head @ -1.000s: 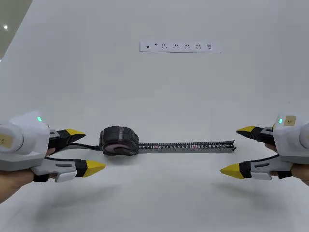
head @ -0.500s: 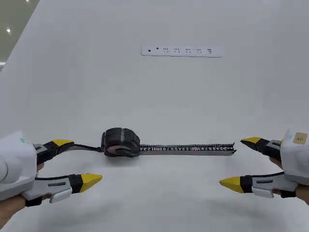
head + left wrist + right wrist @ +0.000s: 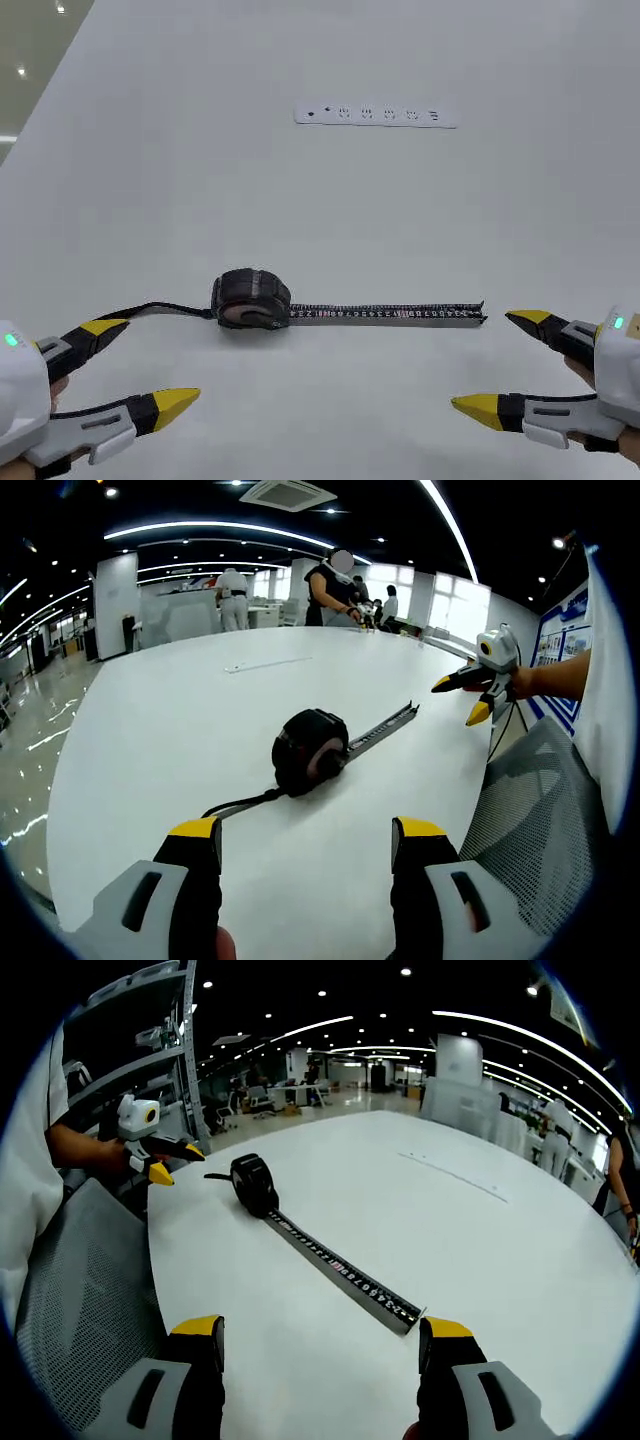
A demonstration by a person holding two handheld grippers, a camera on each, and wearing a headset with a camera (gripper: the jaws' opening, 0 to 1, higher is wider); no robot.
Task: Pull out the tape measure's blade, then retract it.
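Both your left tool (image 3: 160, 360) and right tool (image 3: 480, 360) hang released; nudge the tape measure (image 3: 250, 299) carelessly and its mid-frame blade (image 3: 385, 314) could whip back.

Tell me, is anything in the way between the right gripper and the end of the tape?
No, nothing visible is. Just bare white table lies between the open right gripper and the near end of the blade, which sits a little ahead of its jaws.
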